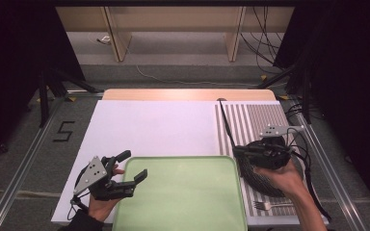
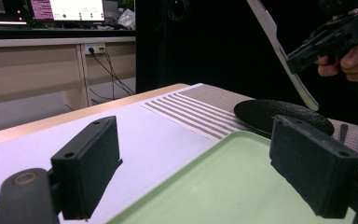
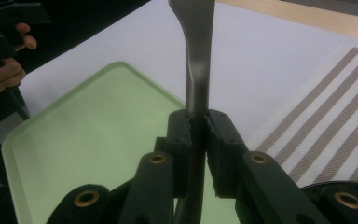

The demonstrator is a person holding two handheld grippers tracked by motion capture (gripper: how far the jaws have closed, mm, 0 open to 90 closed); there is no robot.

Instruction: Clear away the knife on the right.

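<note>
High view: right tongs (image 1: 234, 150) hang over the plate (image 1: 260, 183) near the table's right edge, clamped on a knife (image 1: 226, 126) whose long axis runs toward the far edge, tilted up. Left tongs (image 1: 136, 166) gape empty at the tray's (image 1: 183, 202) left rim.

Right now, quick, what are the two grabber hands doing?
Left gripper: open, holding nothing, over the green tray.
Right gripper: shut on a knife.
</note>
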